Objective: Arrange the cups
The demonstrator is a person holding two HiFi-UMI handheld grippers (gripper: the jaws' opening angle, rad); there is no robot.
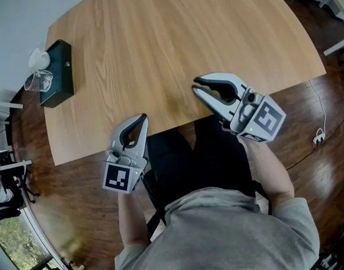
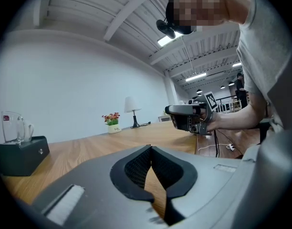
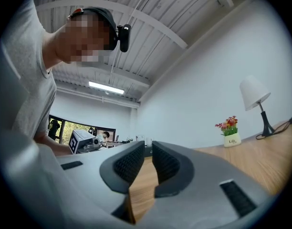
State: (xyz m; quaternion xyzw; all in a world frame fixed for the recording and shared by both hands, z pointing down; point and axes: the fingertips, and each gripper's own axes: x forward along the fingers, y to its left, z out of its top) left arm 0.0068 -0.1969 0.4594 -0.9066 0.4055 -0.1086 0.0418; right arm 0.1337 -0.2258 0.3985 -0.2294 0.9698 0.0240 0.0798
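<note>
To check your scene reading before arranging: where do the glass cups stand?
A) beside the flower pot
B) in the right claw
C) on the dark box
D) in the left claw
C: the left gripper view shows the glass cups standing on top of the dark box.

Holding the left gripper (image 1: 143, 117) close in front of the torso, left forearm (image 1: 131, 212) tucked in, jaws closed tip to tip and empty. Reaching the right forearm (image 1: 270, 167) further out, right gripper (image 1: 196, 85) angling leftward, jaws likewise closed on nothing.
</note>
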